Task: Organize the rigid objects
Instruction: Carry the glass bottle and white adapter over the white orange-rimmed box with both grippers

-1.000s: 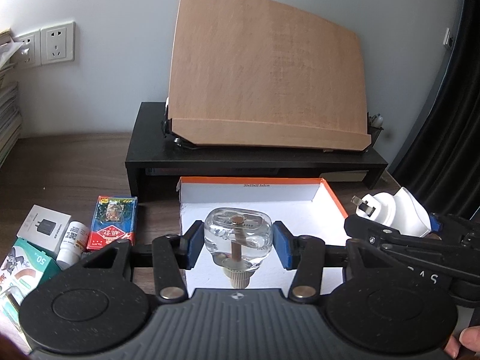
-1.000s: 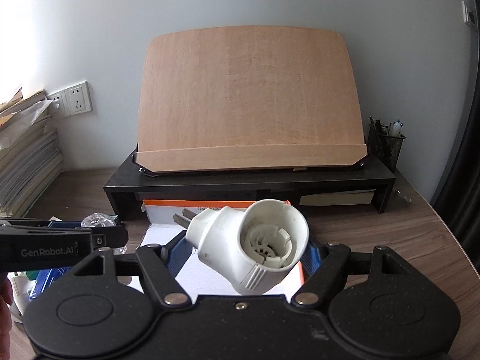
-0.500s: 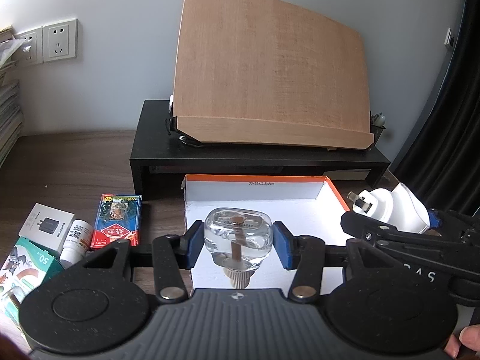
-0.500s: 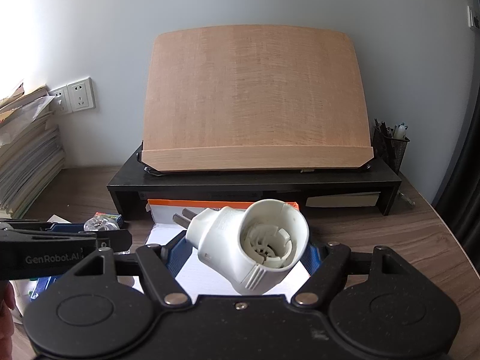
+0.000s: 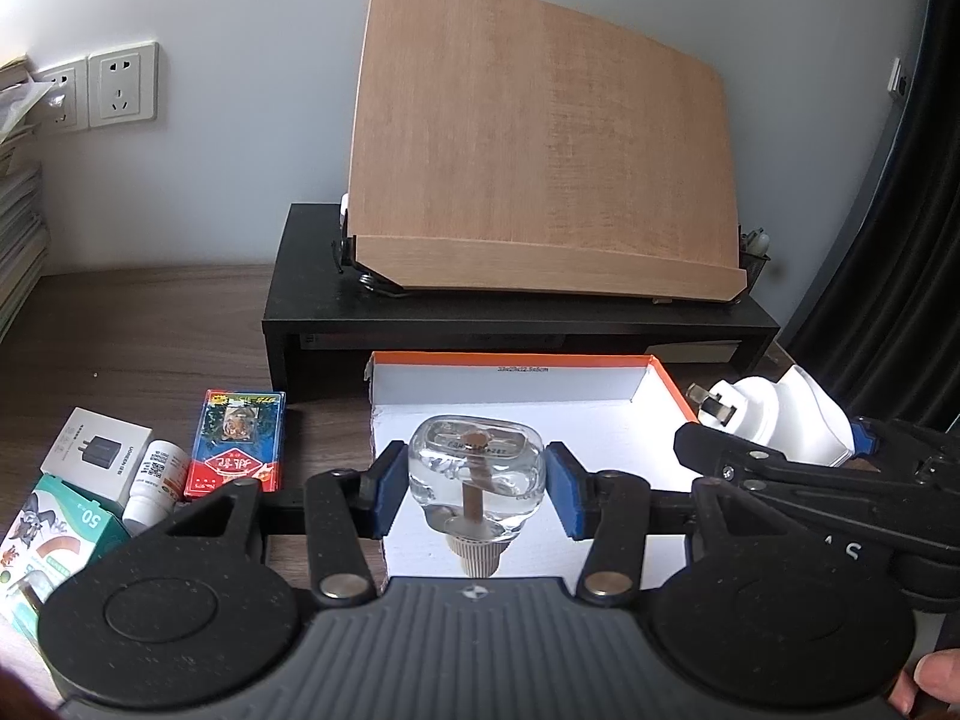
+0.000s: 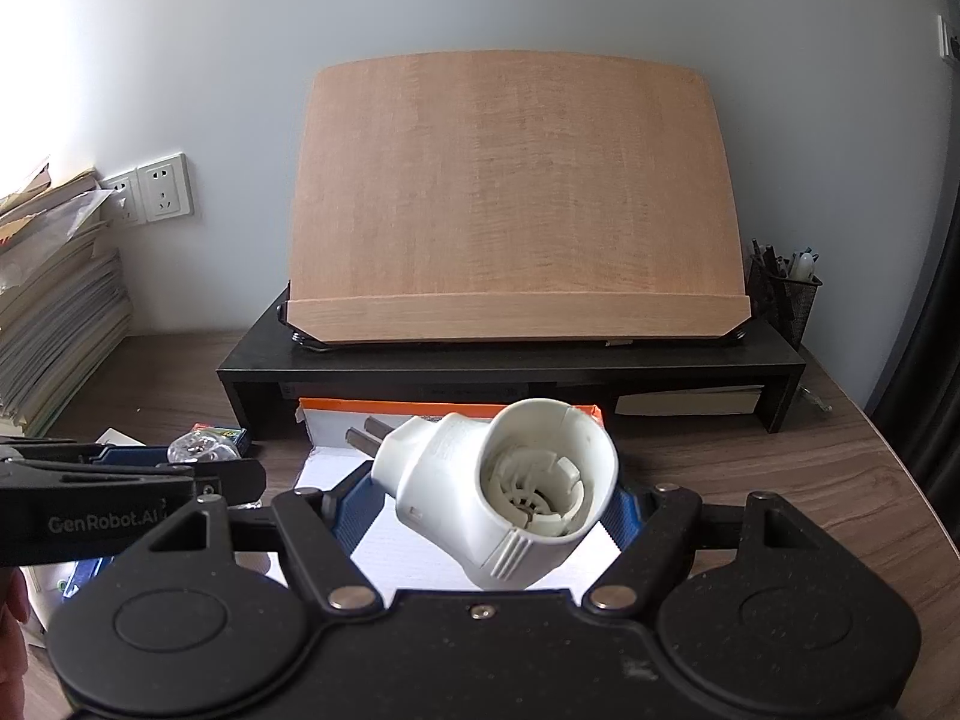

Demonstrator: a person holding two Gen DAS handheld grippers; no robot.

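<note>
Wooden counter: orange-rimmed white cardboard box mid-counter. Left claw clamping clear glass bottle, right claw clamping white plastic plug adapter, both over box.

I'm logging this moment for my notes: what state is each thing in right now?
Left tongs: shut on the clear bottle, held cap-down above the box.
Right tongs: shut on the white plug adapter, prongs pointing away.
White box: open, nothing inside.
Red card pack: lying flat on the desk.
Small white bottle: lying on its side.

green box cut by left edge, paper stack cropped
</note>
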